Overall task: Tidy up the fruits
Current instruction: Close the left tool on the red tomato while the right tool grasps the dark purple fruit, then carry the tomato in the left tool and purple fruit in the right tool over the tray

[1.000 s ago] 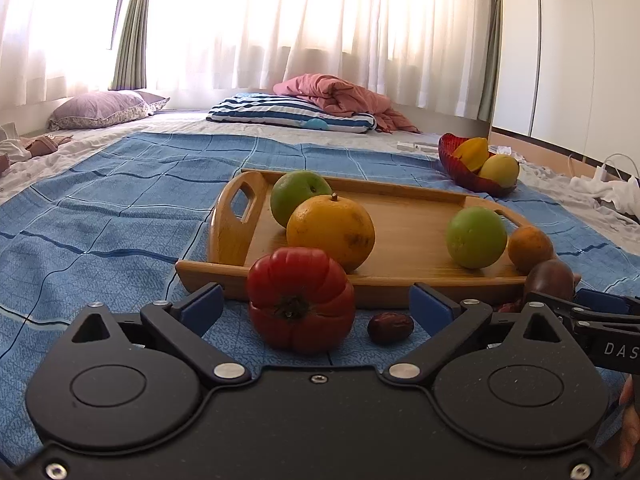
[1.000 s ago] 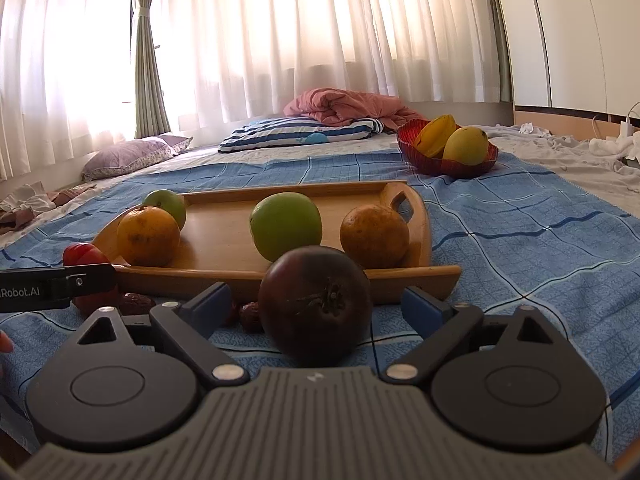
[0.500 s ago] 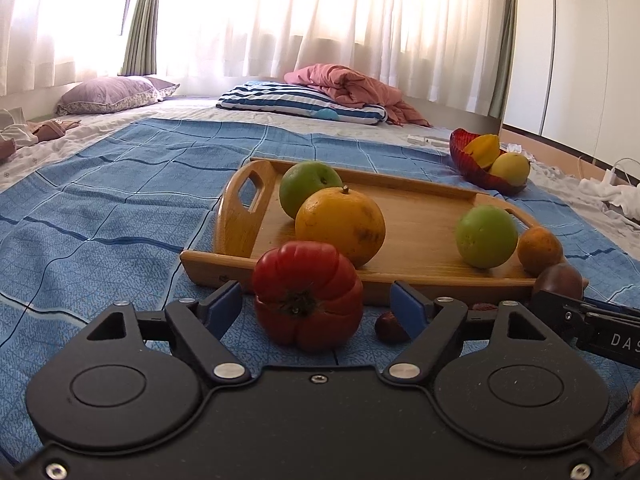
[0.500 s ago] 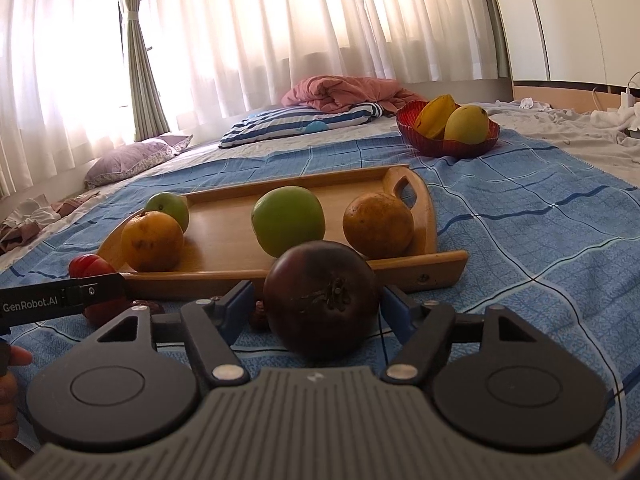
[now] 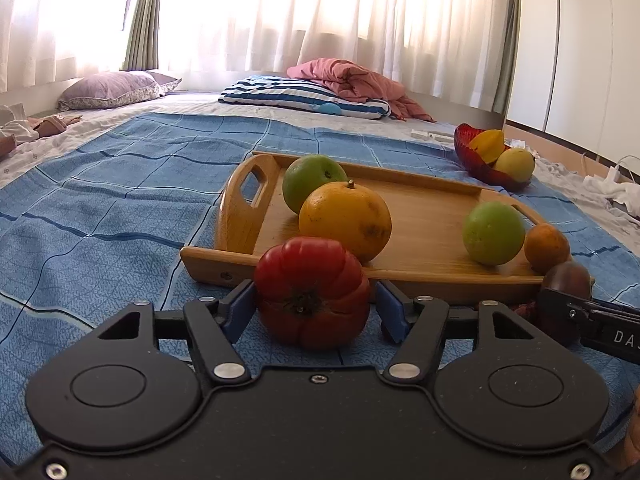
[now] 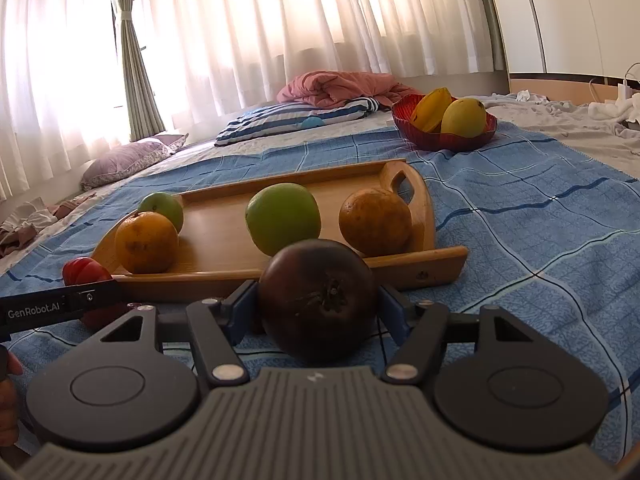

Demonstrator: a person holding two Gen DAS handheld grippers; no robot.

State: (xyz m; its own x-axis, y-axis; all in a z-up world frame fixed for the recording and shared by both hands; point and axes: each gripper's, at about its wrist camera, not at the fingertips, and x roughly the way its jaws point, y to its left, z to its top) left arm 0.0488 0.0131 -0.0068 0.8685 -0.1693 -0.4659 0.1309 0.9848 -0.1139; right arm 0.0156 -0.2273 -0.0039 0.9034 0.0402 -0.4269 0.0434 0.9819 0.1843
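Note:
A ribbed red tomato (image 5: 312, 292) lies on the blue blanket between the blue pads of my left gripper (image 5: 314, 302). Its jaws are closing: the left pad meets the tomato and the right pad stands a sliver off. My right gripper (image 6: 318, 304) is closing too, and both its pads press a dark brown round fruit (image 6: 320, 300). Just beyond both lies a wooden tray (image 5: 424, 208) holding two green fruits and two orange ones. The dark fruit (image 5: 568, 276) also shows at the right of the left wrist view.
A red bowl (image 6: 440, 142) with yellow fruit stands at the far right on the blanket. Pillows and a pink quilt (image 5: 352, 80) lie further back below the curtains. White clothes and cables lie to the right, off the blanket. A person's fingers show at the frame edges.
Both grippers' jaws have drawn inward around their fruit. The right pads now touch the dark fruit and the left pads have come close against the tomato. Neither hand has shifted.

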